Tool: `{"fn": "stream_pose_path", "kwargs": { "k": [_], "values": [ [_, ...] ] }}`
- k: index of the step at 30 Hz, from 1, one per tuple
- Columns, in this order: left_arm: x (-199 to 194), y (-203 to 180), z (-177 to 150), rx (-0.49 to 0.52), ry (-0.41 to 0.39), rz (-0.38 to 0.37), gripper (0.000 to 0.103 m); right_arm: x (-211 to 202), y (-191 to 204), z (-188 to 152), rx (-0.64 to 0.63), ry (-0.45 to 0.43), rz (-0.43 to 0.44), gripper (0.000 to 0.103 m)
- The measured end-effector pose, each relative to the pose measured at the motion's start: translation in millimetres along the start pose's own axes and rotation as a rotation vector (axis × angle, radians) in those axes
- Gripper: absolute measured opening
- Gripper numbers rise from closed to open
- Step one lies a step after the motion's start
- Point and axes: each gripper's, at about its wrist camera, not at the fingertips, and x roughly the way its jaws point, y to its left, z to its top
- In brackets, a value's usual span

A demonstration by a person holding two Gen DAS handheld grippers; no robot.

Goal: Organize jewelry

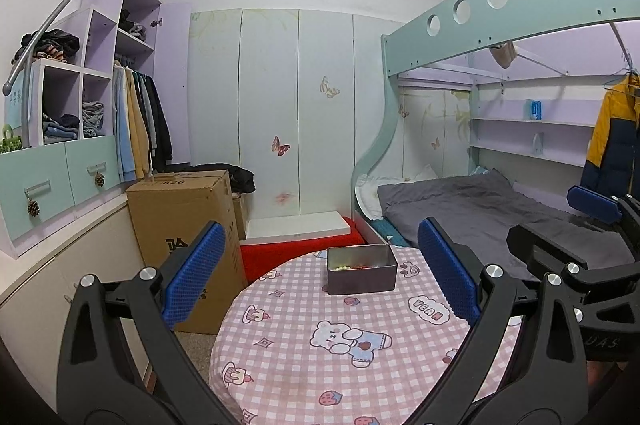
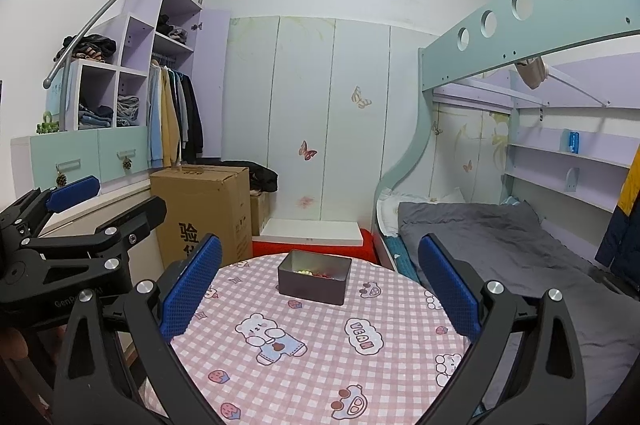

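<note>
My left gripper is spread wide with nothing between its blue pads, and my right gripper is just as wide and just as empty. Both hang above the near edge of the round table with its pink checked cloth, side by side. Beyond them, toward the far side of the table, sits the dark metal tin, lid off, with the jewelry lying as small pale and red bits on its bottom. I cannot make out single pieces. I judge the risk is in the reach: the pieces are tiny and lie deep behind the walls, so wide pads may knock the light tin, slide it on the cloth toward the far edge, or pinch several pieces together and drop some.
</note>
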Motion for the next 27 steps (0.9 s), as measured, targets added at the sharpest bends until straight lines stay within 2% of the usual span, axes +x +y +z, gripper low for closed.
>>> {"fn": "stream_pose_path", "kwargs": {
  "k": [27],
  "values": [
    [3.5, 1.3, -0.5, 0.004, 0.01, 0.004, 0.095, 3.1, 0.7, -6.6, 0.013, 0.015, 0.002, 0.095]
  ]
}}
